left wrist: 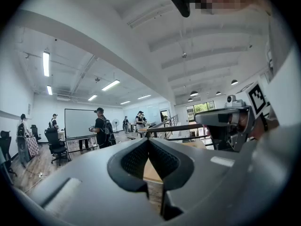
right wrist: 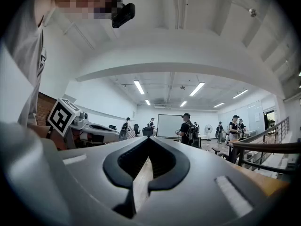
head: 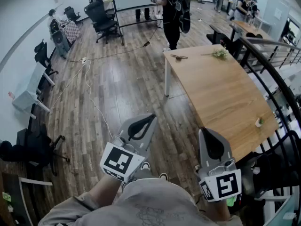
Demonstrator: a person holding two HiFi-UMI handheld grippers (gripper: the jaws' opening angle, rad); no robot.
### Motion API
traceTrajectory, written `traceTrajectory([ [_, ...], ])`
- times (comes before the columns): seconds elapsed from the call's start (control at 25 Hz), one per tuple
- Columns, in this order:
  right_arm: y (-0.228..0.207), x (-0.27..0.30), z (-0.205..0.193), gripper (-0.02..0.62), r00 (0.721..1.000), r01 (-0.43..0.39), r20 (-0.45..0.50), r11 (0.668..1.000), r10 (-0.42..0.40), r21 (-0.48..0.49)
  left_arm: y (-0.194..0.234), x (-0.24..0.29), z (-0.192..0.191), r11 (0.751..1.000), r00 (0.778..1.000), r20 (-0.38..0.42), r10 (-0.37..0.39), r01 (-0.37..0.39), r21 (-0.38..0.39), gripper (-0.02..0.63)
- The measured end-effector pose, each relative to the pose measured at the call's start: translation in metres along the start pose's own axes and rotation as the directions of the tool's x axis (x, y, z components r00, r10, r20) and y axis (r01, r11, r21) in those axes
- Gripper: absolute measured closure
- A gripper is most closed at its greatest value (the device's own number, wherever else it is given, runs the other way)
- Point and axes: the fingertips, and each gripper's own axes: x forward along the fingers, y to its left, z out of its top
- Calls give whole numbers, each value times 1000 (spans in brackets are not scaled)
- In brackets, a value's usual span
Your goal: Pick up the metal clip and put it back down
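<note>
A wooden table (head: 221,93) stands ahead and to the right. At its far end lies a small dark metal thing (head: 178,57) that may be the clip; it is too small to tell. Both grippers are held close to the body, well short of the table's near end. My left gripper (head: 153,117) points forward over the floor, its jaws closed tip to tip with nothing between them (left wrist: 148,140). My right gripper (head: 203,131) is beside it near the table's near corner, also shut and empty (right wrist: 148,138).
A green sprig (head: 217,54) lies at the table's far end and a small pale object (head: 259,122) near its right edge. A dark railing (head: 277,84) runs along the right. Several people, office chairs (head: 102,19) and a floor cable (head: 89,95) are further off.
</note>
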Motion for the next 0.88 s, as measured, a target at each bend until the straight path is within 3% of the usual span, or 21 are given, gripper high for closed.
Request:
traceTrajectory([
  [0.72,-3,22,-1,583,1000,-19,25,1000,19,15,26,14,-3,1000,1000,13,-1,0,20,606],
  [0.84,-3,23,-5,567,999,-21,29,999,21,25,30,13,-4,1000,1000,9,18,-18,8,606],
  [0.88,-4,23,-7,534,999,-19,27,999,19,28,31,15,-5,1000,1000,3,25,-25,-1,606],
])
